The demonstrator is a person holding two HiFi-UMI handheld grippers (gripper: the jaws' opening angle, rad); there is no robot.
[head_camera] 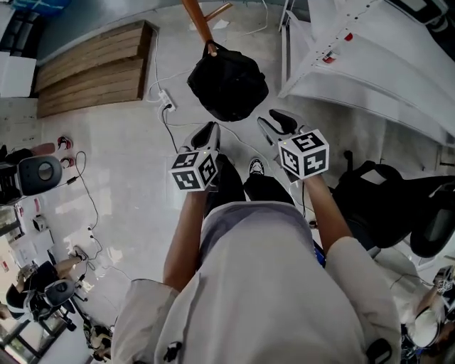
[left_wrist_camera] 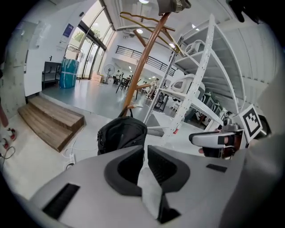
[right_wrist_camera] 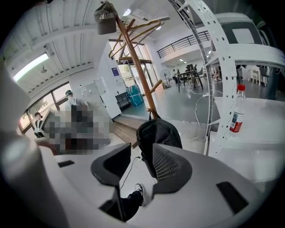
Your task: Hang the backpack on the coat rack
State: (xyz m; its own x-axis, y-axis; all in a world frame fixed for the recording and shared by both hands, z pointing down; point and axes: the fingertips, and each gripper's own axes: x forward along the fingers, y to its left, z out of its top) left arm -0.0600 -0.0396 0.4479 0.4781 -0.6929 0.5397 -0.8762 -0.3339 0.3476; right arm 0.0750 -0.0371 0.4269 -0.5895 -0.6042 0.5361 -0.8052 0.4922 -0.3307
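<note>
Now: black backpack (head_camera: pixel 227 82) is at upper centre of the head view, its top loop caught on a low peg of the wooden coat rack (head_camera: pixel 199 21), body hanging clear above the pale floor (head_camera: pixel 128 178). Left gripper (head_camera: pixel 206 131) and right gripper (head_camera: pixel 276 122) sit side by side just below the bag in frame, both apart from it, neither touching. Left gripper view: the tongs (left_wrist_camera: pixel 146 149) are nearly together, only a thin slit between the pads, nothing in it; the backpack (left_wrist_camera: pixel 121 136) shows beyond them at frame centre, against the rack pole (left_wrist_camera: pixel 144 62). Right gripper view: the tongs (right_wrist_camera: pixel 141 151) stand apart and empty; the backpack (right_wrist_camera: pixel 158 136) shows past the gap, the person's shoe (right_wrist_camera: pixel 138 190) lower down. A cap (right_wrist_camera: pixel 106 18) tops the rack (right_wrist_camera: pixel 136 67) at upper left. A bottle (right_wrist_camera: pixel 237 109) stands on the white shelf (right_wrist_camera: pixel 249 138) at right. Wooden steps (head_camera: pixel 92 67) lie at upper left of the head view, a power strip (head_camera: pixel 165 99) beside them.
</note>
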